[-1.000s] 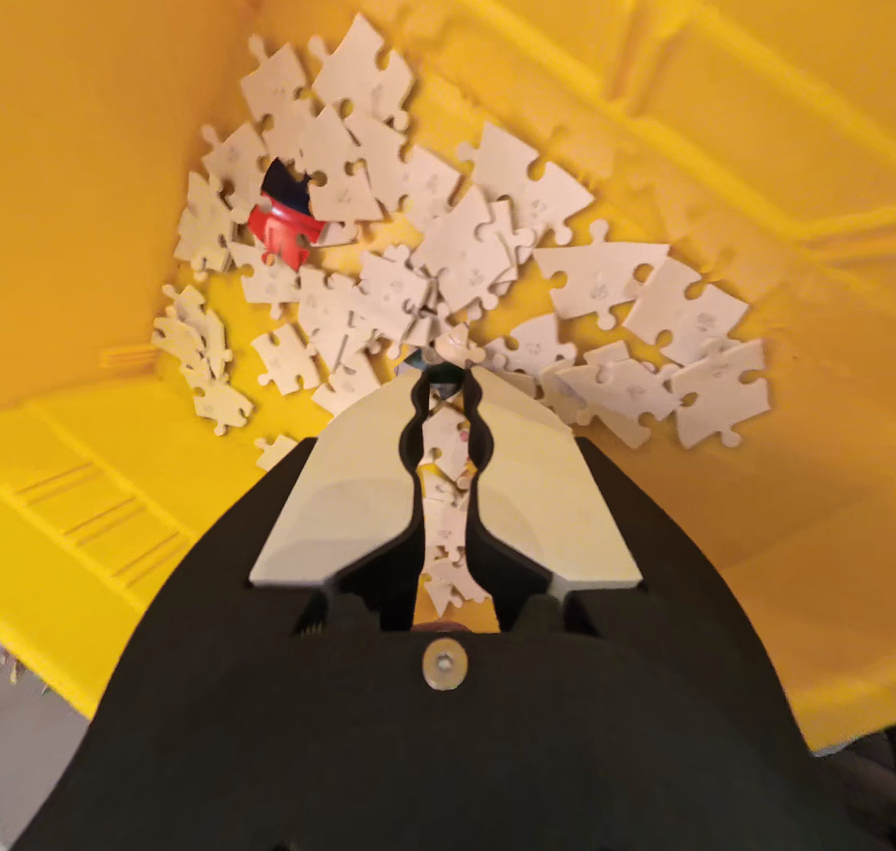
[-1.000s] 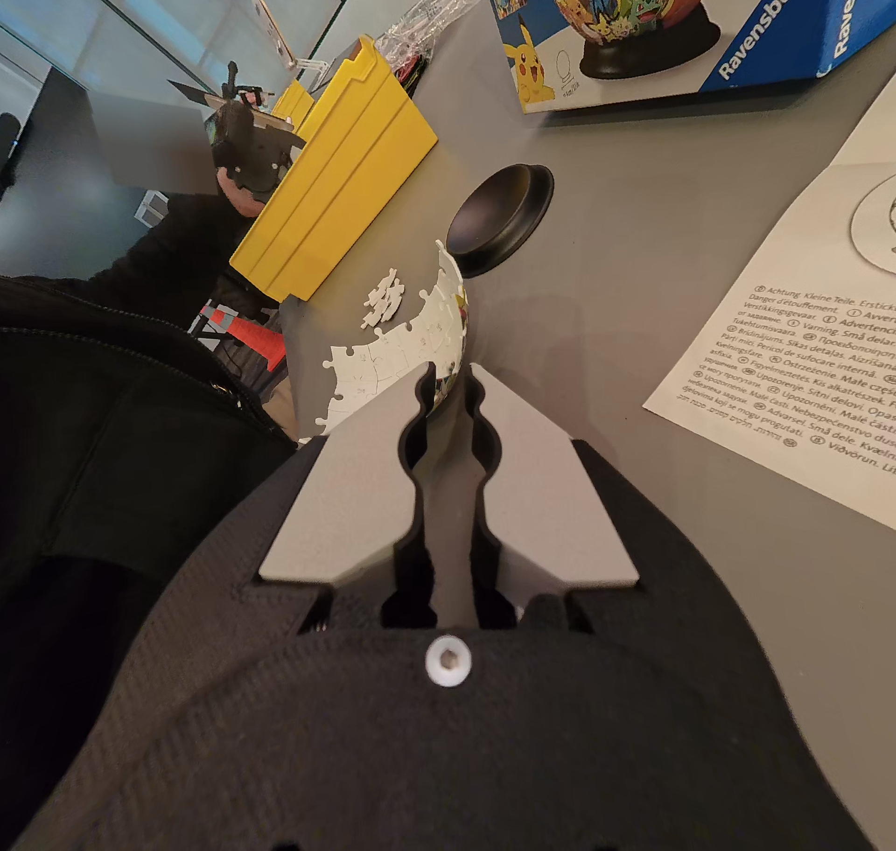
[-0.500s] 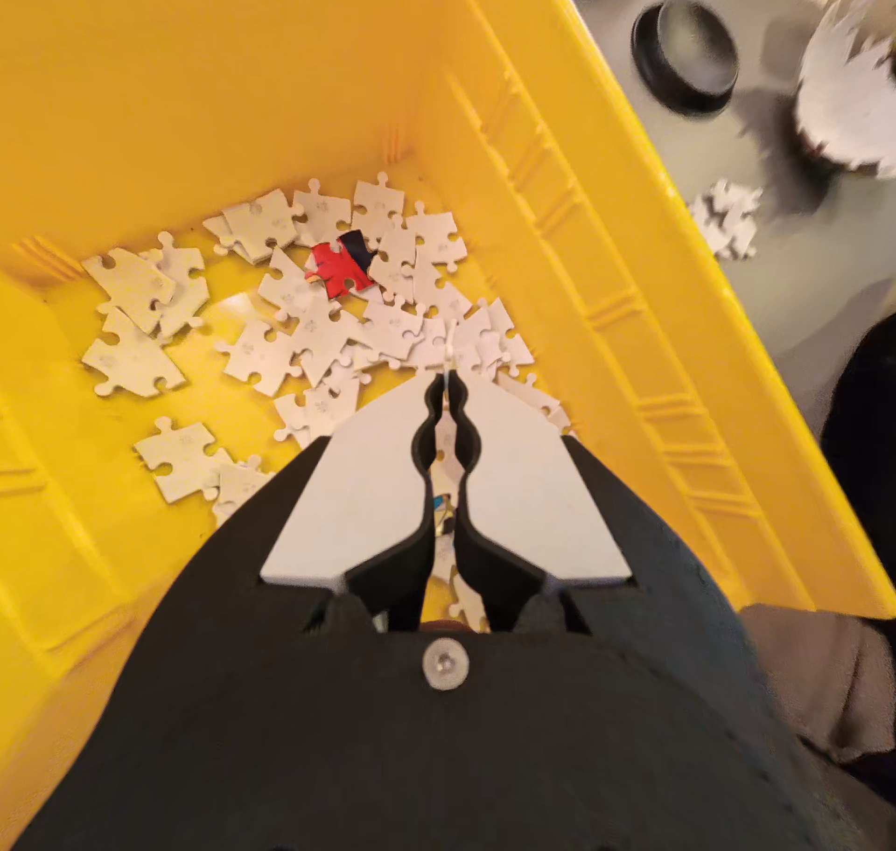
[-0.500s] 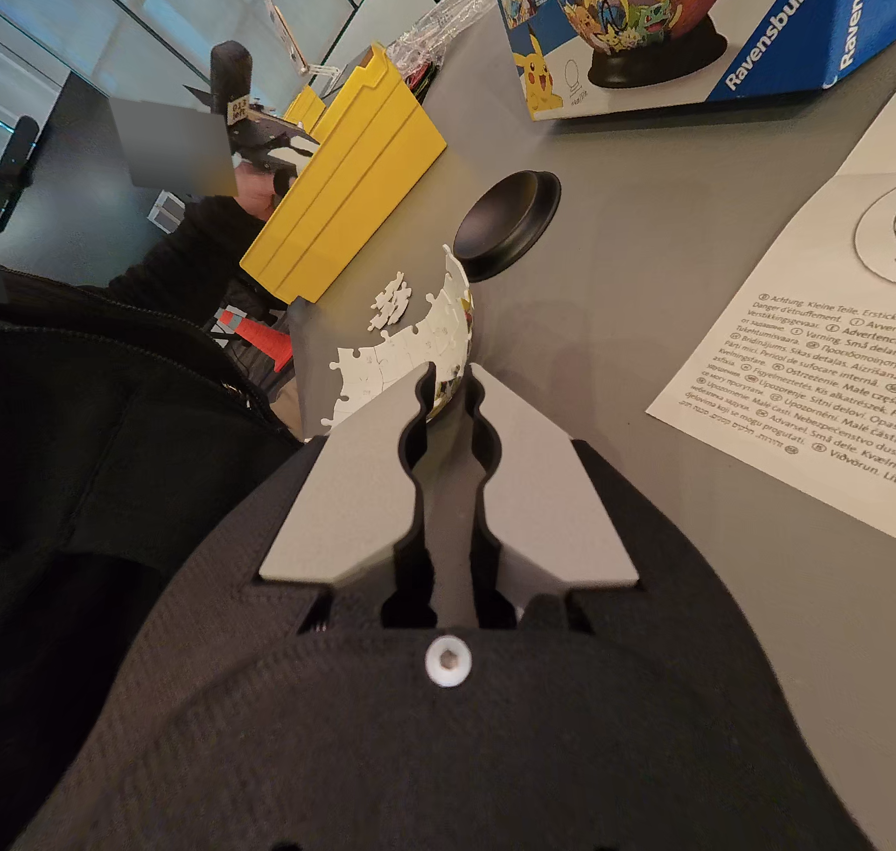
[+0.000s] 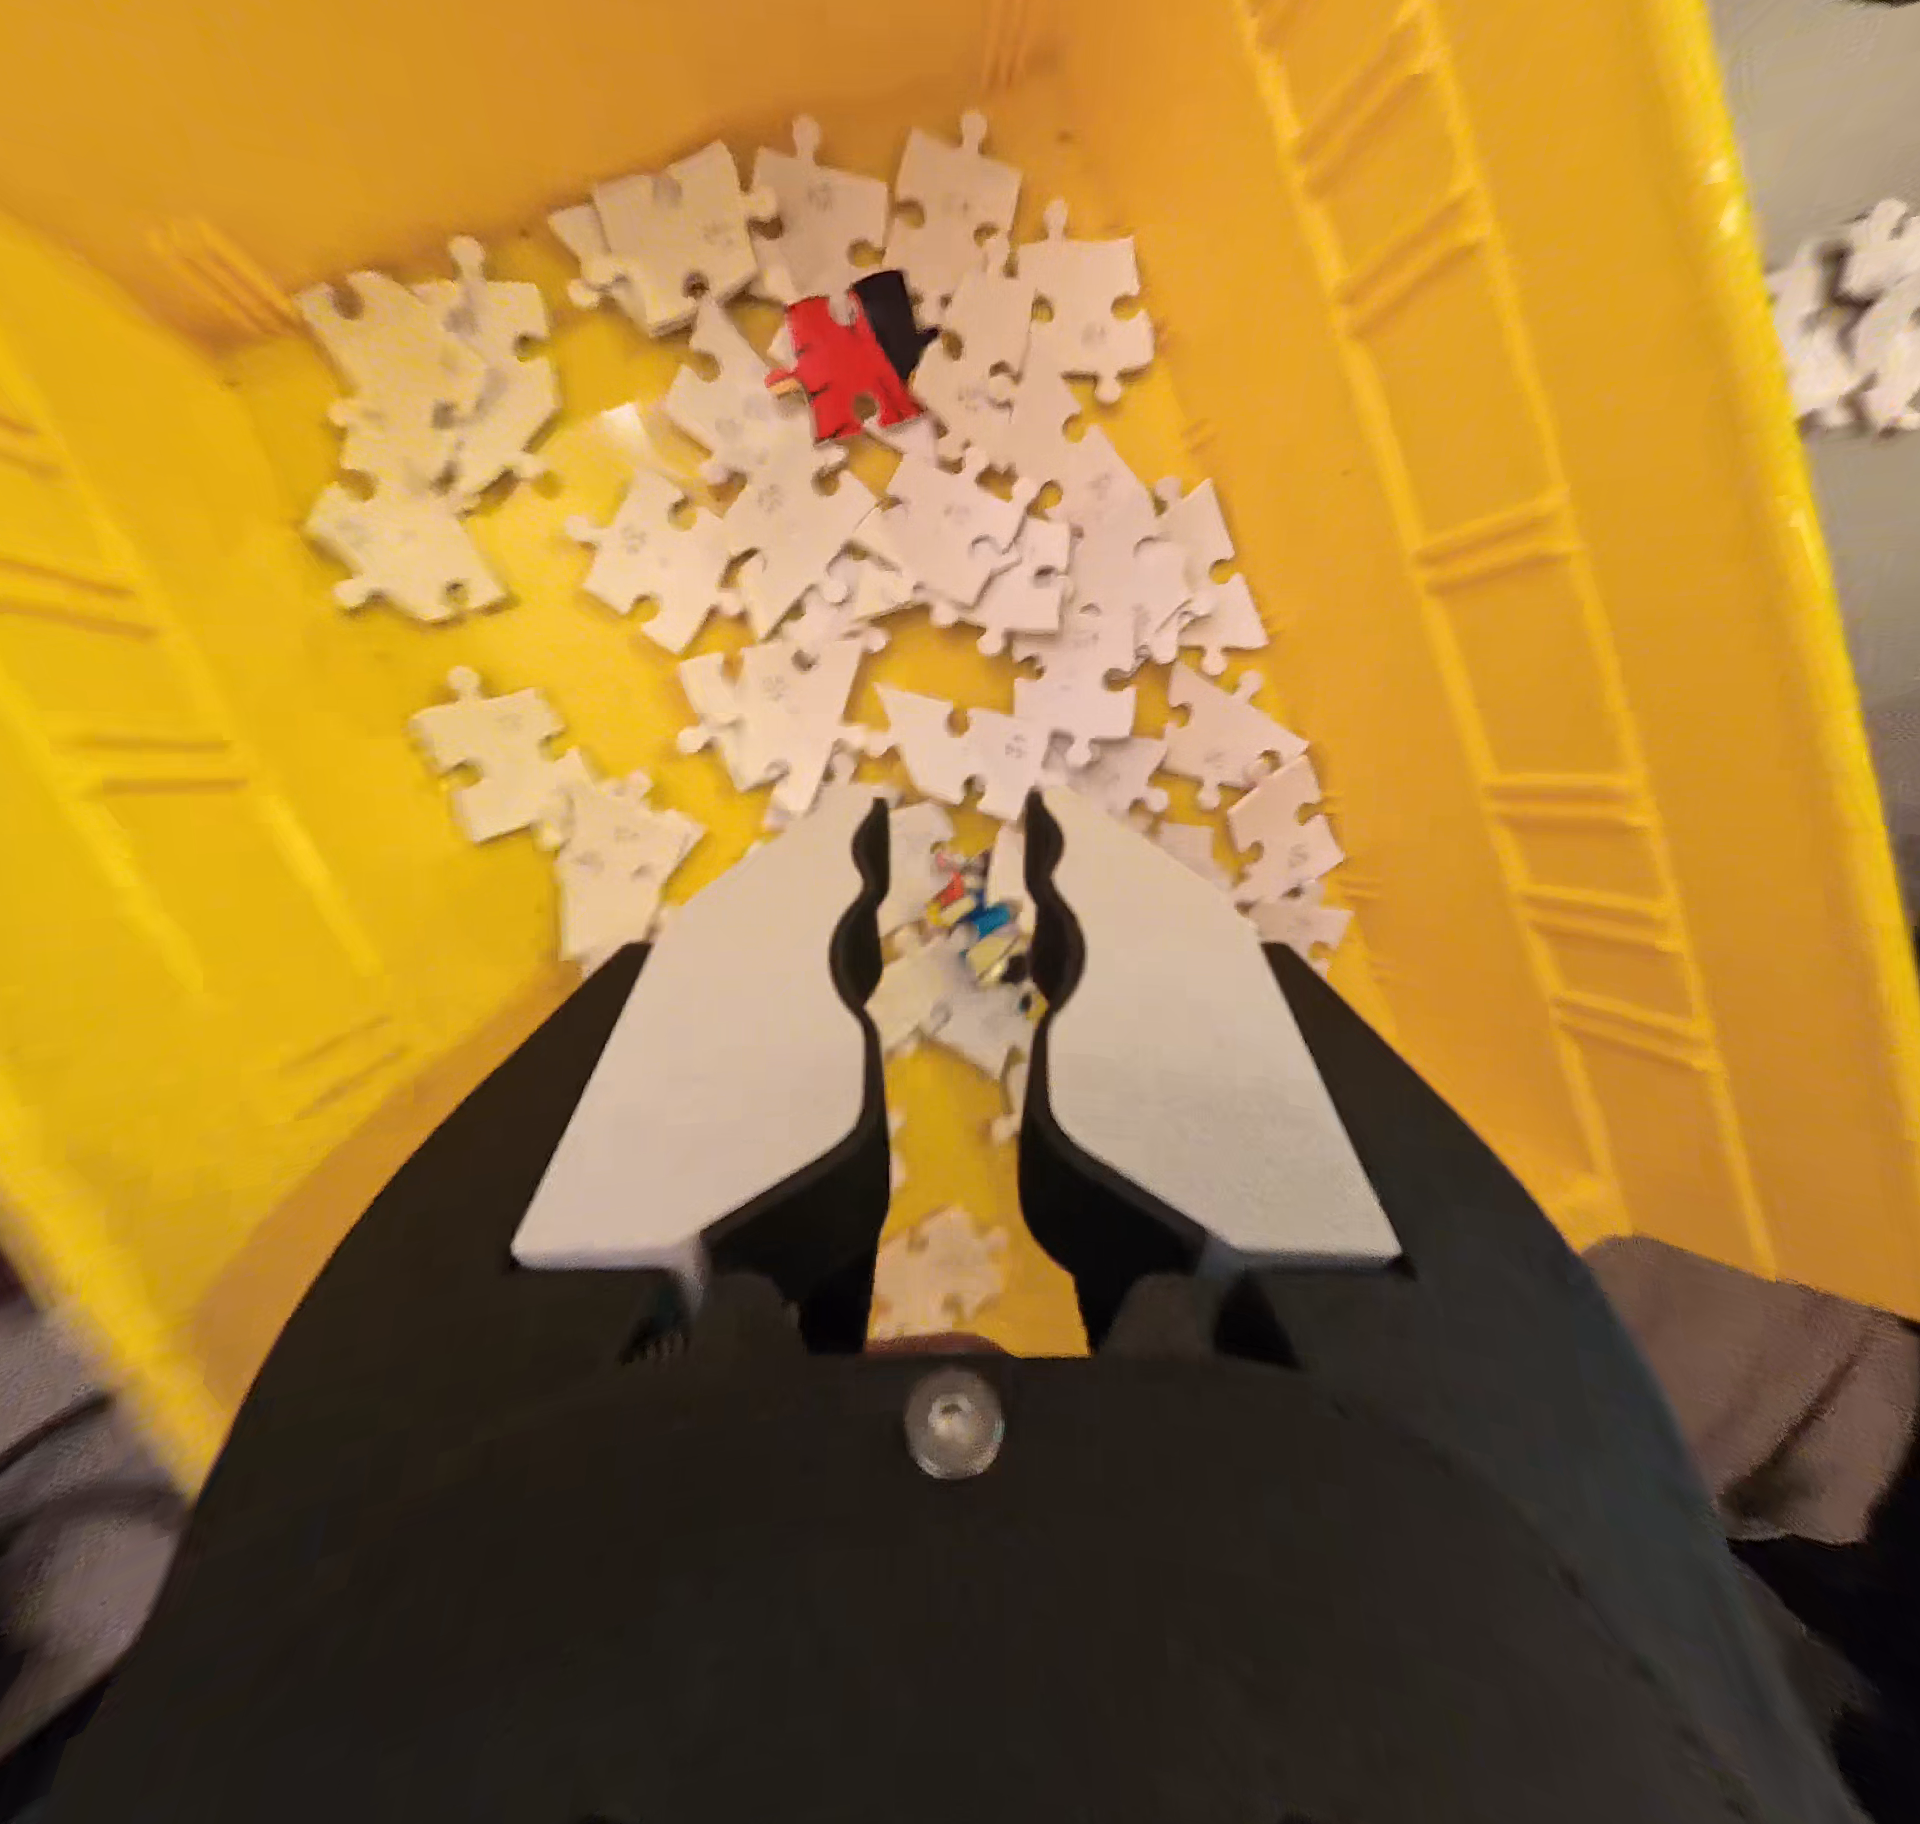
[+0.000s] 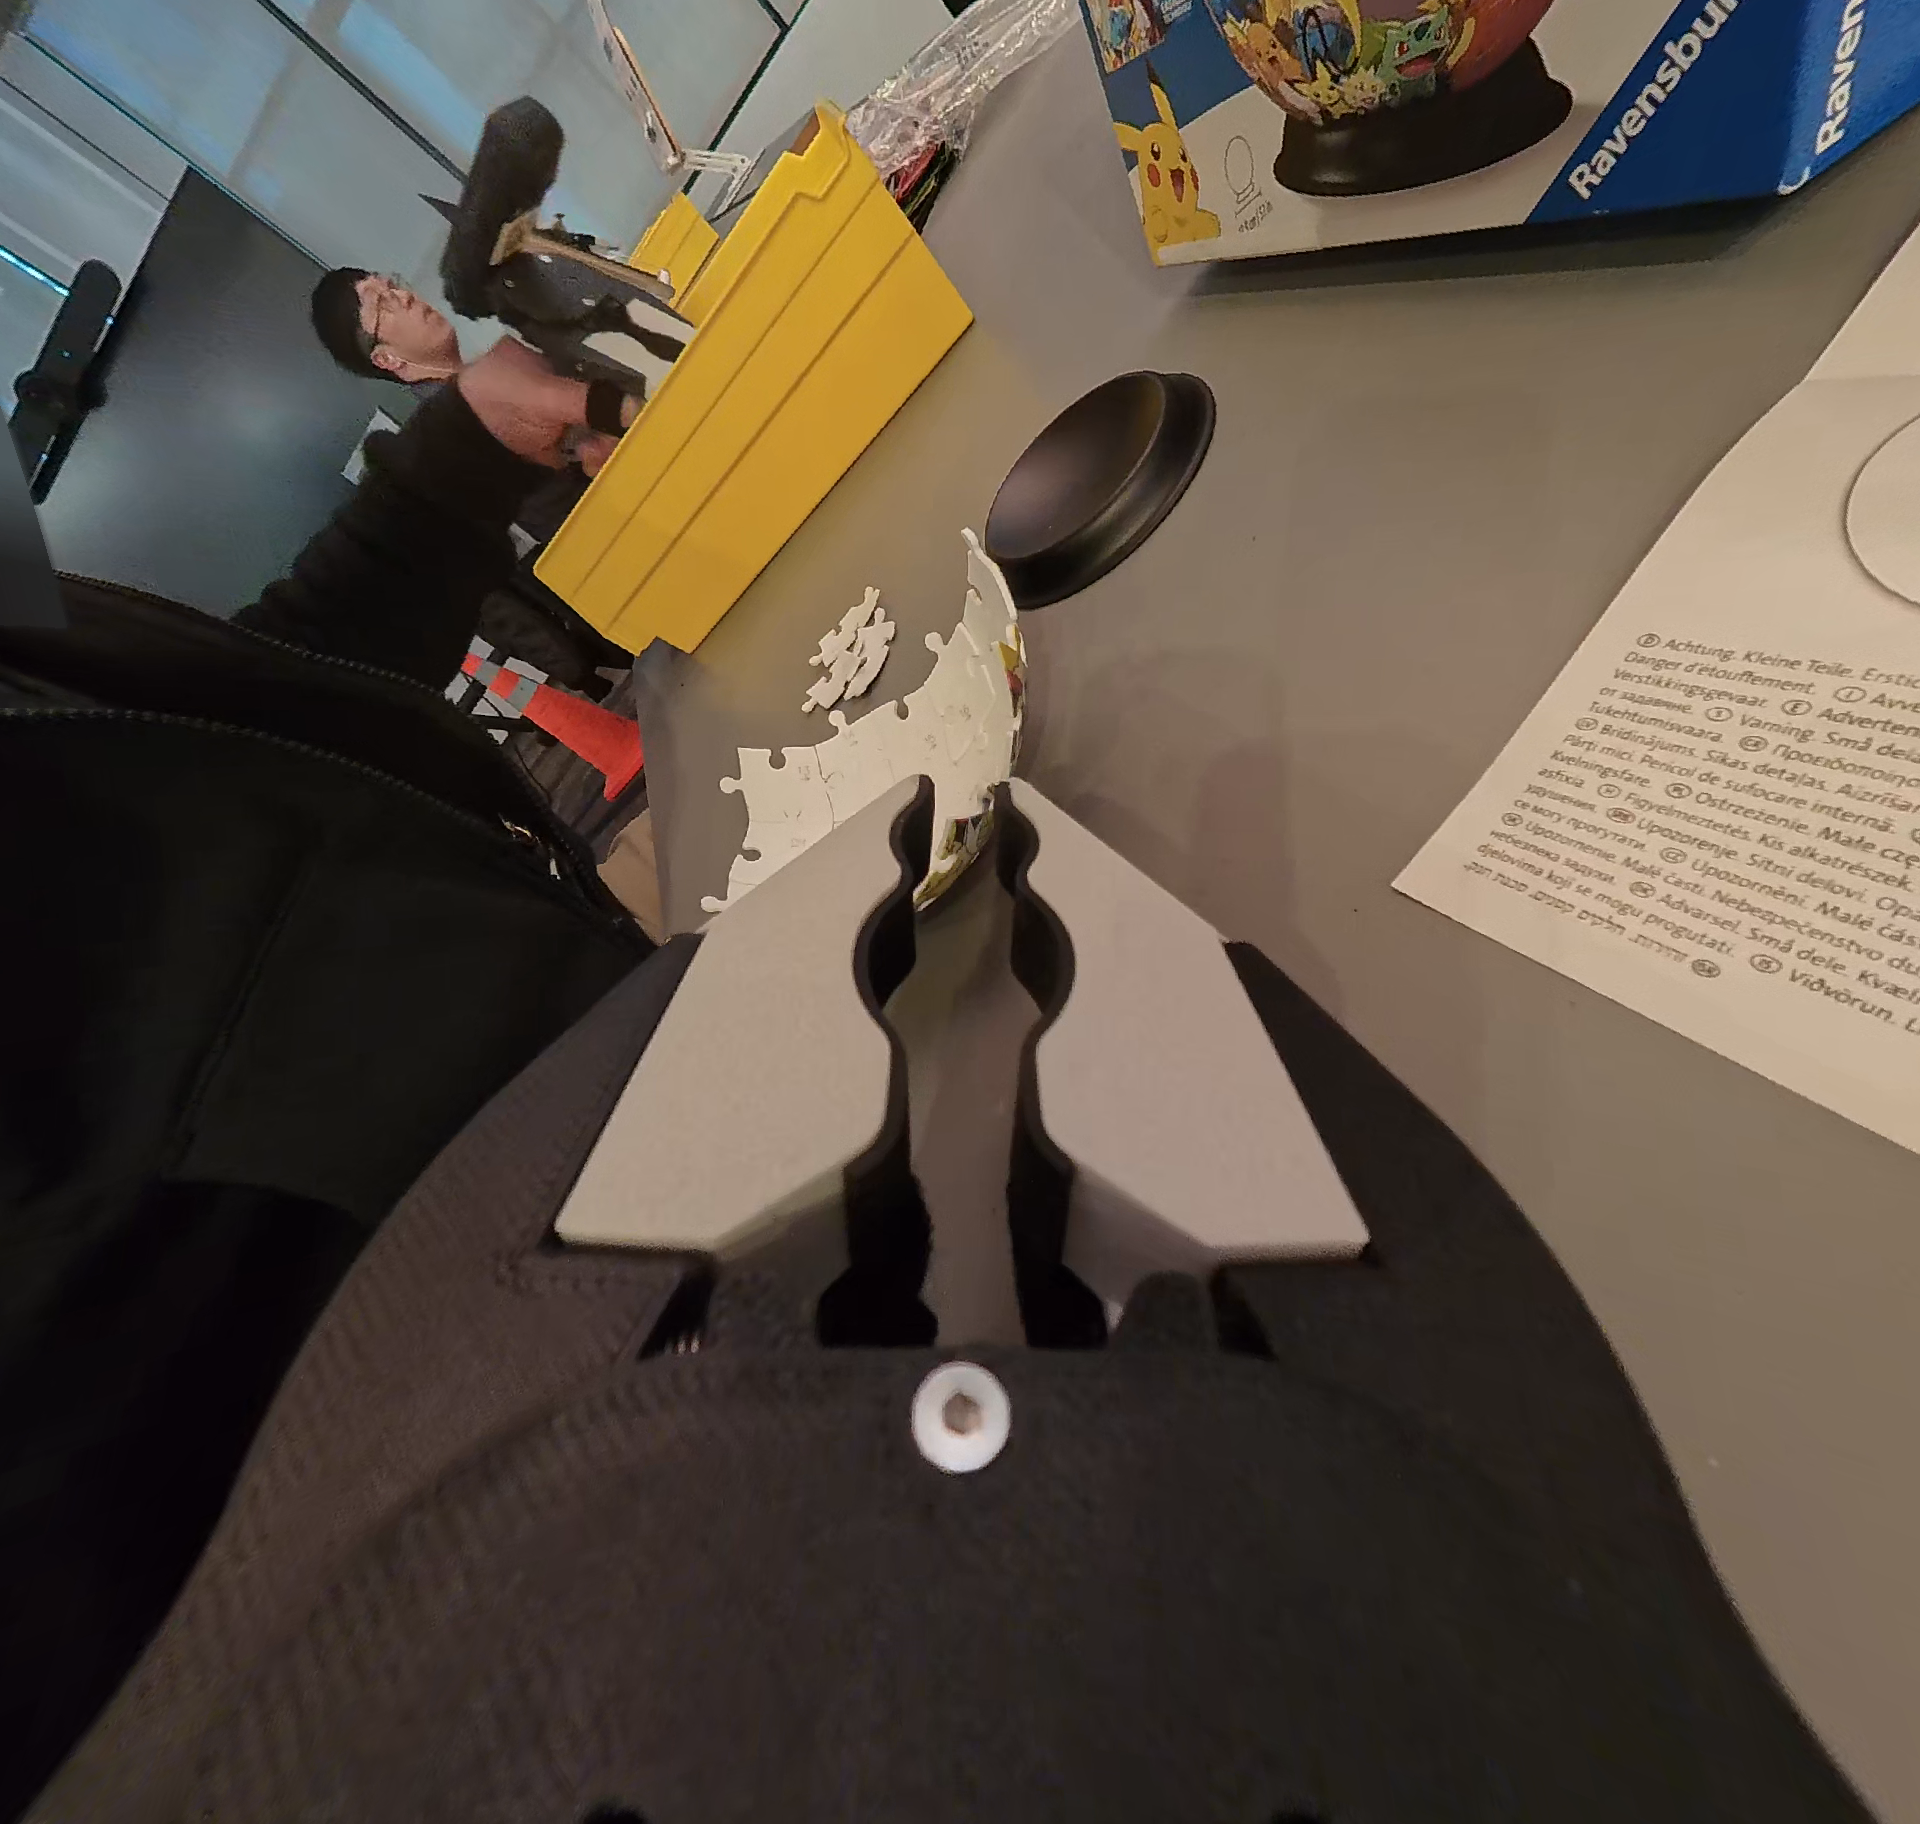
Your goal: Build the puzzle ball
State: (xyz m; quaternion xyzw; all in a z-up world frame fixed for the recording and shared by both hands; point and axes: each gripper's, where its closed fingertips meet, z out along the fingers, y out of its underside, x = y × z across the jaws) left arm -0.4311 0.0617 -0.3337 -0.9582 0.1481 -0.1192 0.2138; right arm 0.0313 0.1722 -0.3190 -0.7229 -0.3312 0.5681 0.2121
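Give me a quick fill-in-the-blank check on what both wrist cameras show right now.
1. The loose puzzle pieces lie in a ____ bin.
2. One face-up piece is black and ____.
3. The left hand-held gripper hangs over the pieces with jaws ____.
4. The black stand is ____.

Missing words: yellow; red; open; empty
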